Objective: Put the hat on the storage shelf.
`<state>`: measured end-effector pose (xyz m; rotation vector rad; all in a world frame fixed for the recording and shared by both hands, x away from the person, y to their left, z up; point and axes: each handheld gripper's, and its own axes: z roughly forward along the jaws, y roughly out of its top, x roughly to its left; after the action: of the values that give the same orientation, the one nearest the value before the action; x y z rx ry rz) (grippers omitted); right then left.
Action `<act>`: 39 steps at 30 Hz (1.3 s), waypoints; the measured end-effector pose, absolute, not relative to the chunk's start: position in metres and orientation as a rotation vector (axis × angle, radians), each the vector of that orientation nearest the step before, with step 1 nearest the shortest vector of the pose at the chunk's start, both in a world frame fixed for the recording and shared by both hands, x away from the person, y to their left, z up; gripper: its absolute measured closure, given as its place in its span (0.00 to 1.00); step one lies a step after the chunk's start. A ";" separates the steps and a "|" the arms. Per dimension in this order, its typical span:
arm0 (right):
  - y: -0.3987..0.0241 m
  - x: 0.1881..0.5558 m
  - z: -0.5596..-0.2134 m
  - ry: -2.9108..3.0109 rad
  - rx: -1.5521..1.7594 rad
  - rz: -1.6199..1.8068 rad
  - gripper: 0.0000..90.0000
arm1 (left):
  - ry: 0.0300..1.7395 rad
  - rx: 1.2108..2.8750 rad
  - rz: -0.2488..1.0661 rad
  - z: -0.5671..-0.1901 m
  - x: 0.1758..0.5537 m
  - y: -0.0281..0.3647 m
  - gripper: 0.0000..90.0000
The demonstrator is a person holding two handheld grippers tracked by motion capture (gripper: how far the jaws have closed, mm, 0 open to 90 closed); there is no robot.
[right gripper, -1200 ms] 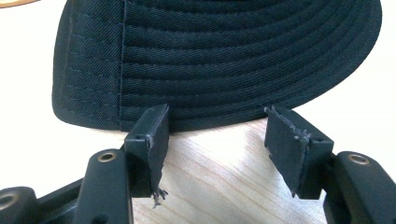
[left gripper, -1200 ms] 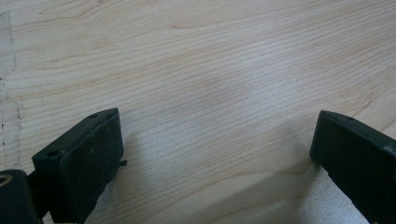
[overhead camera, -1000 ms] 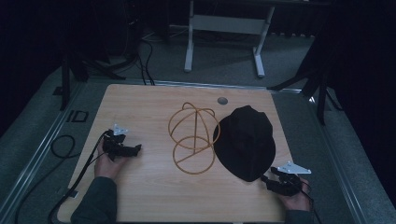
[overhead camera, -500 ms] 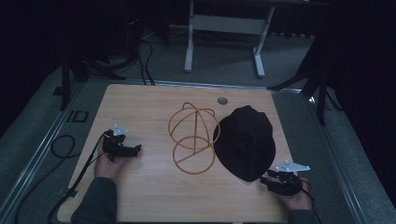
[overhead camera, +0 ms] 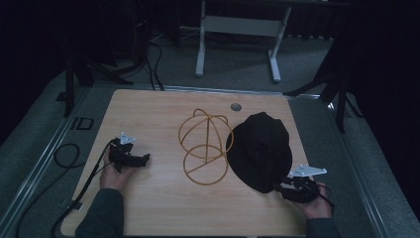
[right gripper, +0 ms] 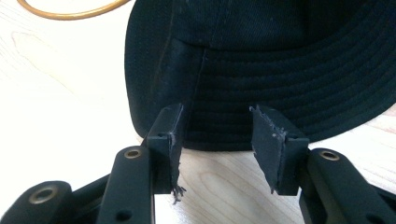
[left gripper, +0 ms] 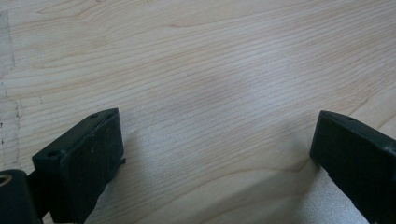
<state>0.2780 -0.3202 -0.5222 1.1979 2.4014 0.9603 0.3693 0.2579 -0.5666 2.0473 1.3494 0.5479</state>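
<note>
The right gripper (right gripper: 219,135) has its jaws partly apart, holding nothing, their tips level with the near brim edge of the black bucket hat (right gripper: 280,60), which lies just ahead of them on the wooden table (overhead camera: 158,208). The left gripper (left gripper: 215,154) stands wide open over bare wood, well apart from the hat. Beyond the right jaws, beside the hat, sits an orange wire hat frame (overhead camera: 204,146), touching its brim.

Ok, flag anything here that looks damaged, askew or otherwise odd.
The pads of the right gripper are worn: their edges look frayed and ragged, with a shred hanging off the left pad. The black hat and wire frame lie undisturbed on the table.
</note>
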 end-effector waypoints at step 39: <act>-0.275 0.304 -0.472 2.395 1.208 0.896 0.35 | 1.349 2.049 0.548 -0.567 0.369 0.258 0.03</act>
<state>0.3043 -0.2754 -0.4720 1.2075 2.3955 0.8956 0.3693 0.2580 -0.5666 2.0492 1.3488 0.5479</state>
